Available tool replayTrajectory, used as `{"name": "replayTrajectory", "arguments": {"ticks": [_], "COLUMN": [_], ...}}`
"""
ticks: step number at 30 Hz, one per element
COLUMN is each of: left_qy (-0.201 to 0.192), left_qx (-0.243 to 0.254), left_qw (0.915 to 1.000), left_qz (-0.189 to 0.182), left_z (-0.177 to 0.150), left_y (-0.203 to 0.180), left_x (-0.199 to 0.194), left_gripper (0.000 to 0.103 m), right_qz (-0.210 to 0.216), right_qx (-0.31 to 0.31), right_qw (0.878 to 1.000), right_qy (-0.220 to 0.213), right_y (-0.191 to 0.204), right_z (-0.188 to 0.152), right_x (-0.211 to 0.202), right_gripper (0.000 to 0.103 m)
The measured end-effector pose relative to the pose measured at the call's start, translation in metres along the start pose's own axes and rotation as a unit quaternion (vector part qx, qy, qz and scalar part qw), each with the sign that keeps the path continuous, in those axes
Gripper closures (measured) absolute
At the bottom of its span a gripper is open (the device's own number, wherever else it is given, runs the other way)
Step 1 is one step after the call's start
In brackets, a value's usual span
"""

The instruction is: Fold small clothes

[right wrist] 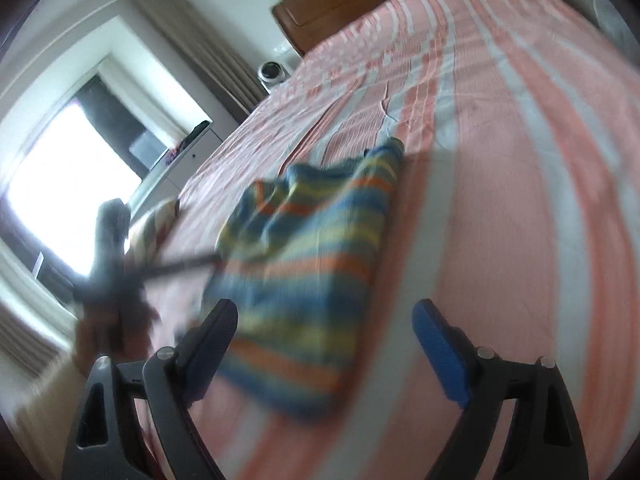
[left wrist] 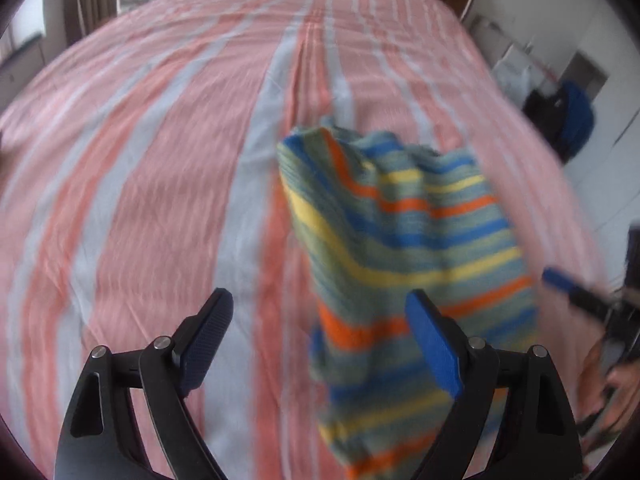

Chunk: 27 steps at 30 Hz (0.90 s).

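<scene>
A small knitted garment (left wrist: 404, 240) with green, blue, yellow and orange stripes lies crumpled on the pink-and-white striped bed sheet (left wrist: 140, 184). My left gripper (left wrist: 320, 320) hovers open over its near left edge, the right-hand pad above the cloth and the left-hand pad above bare sheet. In the right wrist view the garment (right wrist: 316, 248) lies ahead, and my right gripper (right wrist: 328, 326) stands open above its near end, with no pad pressing on it. Both views are blurred. A blue fingertip (left wrist: 558, 279) of the right gripper and the hand holding it show at the right edge of the left wrist view.
A wooden headboard (right wrist: 320, 4) closes the far end of the bed. A white round appliance (right wrist: 272, 72) stands beside it near a bright window (right wrist: 60, 200). Dark and blue bags or clothes (left wrist: 568, 120) sit off the bed's right side. Patterned fabric (right wrist: 156, 224) lies at the bed's left edge.
</scene>
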<state>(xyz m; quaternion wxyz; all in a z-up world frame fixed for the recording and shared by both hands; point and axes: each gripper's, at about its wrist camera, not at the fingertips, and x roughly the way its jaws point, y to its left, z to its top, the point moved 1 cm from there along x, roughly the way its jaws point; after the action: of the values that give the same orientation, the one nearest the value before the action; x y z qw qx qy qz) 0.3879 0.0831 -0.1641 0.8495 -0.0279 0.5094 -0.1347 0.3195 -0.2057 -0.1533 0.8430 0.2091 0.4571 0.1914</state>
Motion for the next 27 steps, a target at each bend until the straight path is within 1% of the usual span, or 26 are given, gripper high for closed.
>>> {"name": "replayTrajectory", "arguments": {"ticks": [1, 2, 3, 4, 5, 6, 7, 8, 9, 10, 11, 12, 13, 14, 16, 19, 20, 21, 22, 23, 24, 25, 26, 27], "left_qy": [0.006, 0.014, 0.022, 0.03, 0.032, 0.032, 0.035, 0.037, 0.03, 0.022, 0.012, 0.002, -0.013, -0.029, -0.057, -0.091, -0.099, -0.107, -0.107, -0.101, -0.094, -0.098, -0.113, -0.123], "left_qx": [-0.004, -0.011, -0.017, -0.019, -0.013, -0.004, 0.012, 0.017, 0.019, 0.023, 0.024, 0.019, 0.011, 0.005, 0.003, 0.006, 0.007, 0.006, 0.002, -0.002, -0.008, -0.011, -0.008, 0.0], "left_qw": [1.0, 0.9998, 0.9996, 0.9992, 0.9993, 0.9994, 0.999, 0.9986, 0.9991, 0.9994, 0.9996, 0.9998, 0.9997, 0.9993, 0.9981, 0.9954, 0.9947, 0.9942, 0.9943, 0.9946, 0.9941, 0.9924, 0.9906, 0.9894], "left_qz": [0.003, -0.001, -0.01, -0.016, -0.015, -0.014, -0.026, -0.034, -0.023, -0.013, -0.009, -0.009, -0.014, -0.021, -0.026, -0.027, -0.024, -0.013, 0.001, 0.026, 0.054, 0.073, 0.077, 0.077], "left_z": [0.002, 0.003, 0.004, 0.004, 0.003, 0.003, 0.003, 0.004, 0.004, 0.004, 0.003, 0.002, 0.001, 0.001, 0.005, 0.018, 0.023, 0.03, 0.034, 0.037, 0.035, 0.029, 0.019, 0.01], "left_y": [0.002, 0.003, 0.004, 0.002, -0.003, -0.008, -0.017, -0.023, -0.028, -0.032, -0.034, -0.033, -0.031, -0.029, -0.03, -0.037, -0.039, -0.041, -0.043, -0.044, -0.043, -0.043, -0.043, -0.045], "left_x": [0.006, 0.011, 0.017, 0.023, 0.028, 0.031, 0.035, 0.037, 0.036, 0.033, 0.028, 0.022, 0.013, 0.001, -0.023, -0.051, -0.055, -0.055, -0.052, -0.046, -0.042, -0.044, -0.051, -0.057], "left_gripper": [0.014, 0.014, 0.014, 0.014, 0.02, 0.045, 0.065, 0.084, 0.087, 0.088, 0.089, 0.089, 0.089, 0.089, 0.089, 0.089, 0.088, 0.083, 0.077, 0.06, 0.041, 0.036, 0.031, 0.024], "right_qz": [0.006, 0.011, 0.016, 0.013, -0.005, -0.027, -0.049, -0.097, -0.126, -0.172, -0.197, -0.206, -0.21, -0.208, -0.188, -0.162, -0.159, -0.158, -0.155, -0.149, -0.153, -0.17, -0.178, -0.18], "right_qx": [0.01, 0.02, 0.032, 0.043, 0.042, 0.021, -0.012, -0.08, -0.128, -0.21, -0.265, -0.288, -0.3, -0.301, -0.282, -0.256, -0.252, -0.244, -0.231, -0.21, -0.18, -0.155, -0.139, -0.127], "right_qw": [1.0, 0.999, 0.997, 0.995, 0.995, 0.995, 0.995, 0.989, 0.981, 0.961, 0.943, 0.935, 0.931, 0.931, 0.94, 0.949, 0.951, 0.952, 0.955, 0.962, 0.968, 0.97, 0.971, 0.972], "right_qy": [0.016, 0.037, 0.063, 0.088, 0.093, 0.089, 0.088, 0.08, 0.072, 0.055, 0.036, 0.023, 0.007, -0.015, -0.048, -0.082, -0.089, -0.098, -0.101, -0.093, -0.079, -0.076, -0.078, -0.083], "right_y": [-0.004, -0.006, -0.01, -0.014, -0.015, -0.009, 0.002, 0.023, 0.038, 0.063, 0.08, 0.089, 0.096, 0.104, 0.112, 0.121, 0.123, 0.124, 0.122, 0.114, 0.102, 0.089, 0.081, 0.071], "right_z": [0.012, 0.018, 0.022, 0.024, 0.025, 0.026, 0.025, 0.021, 0.016, 0.005, -0.006, -0.012, -0.015, -0.015, -0.009, 0.007, 0.012, 0.021, 0.03, 0.039, 0.048, 0.051, 0.052, 0.049], "right_x": [0.019, 0.036, 0.053, 0.07, 0.08, 0.086, 0.089, 0.091, 0.092, 0.092, 0.091, 0.088, 0.083, 0.073, 0.054, 0.031, 0.028, 0.026, 0.028, 0.031, 0.036, 0.033, 0.026, 0.015], "right_gripper": [0.02, 0.028, 0.039, 0.045, 0.062, 0.075, 0.077, 0.08, 0.081, 0.081, 0.082, 0.082, 0.082, 0.082, 0.082, 0.082, 0.082, 0.082, 0.081, 0.072, 0.046, 0.028, 0.007, 0.006]}}
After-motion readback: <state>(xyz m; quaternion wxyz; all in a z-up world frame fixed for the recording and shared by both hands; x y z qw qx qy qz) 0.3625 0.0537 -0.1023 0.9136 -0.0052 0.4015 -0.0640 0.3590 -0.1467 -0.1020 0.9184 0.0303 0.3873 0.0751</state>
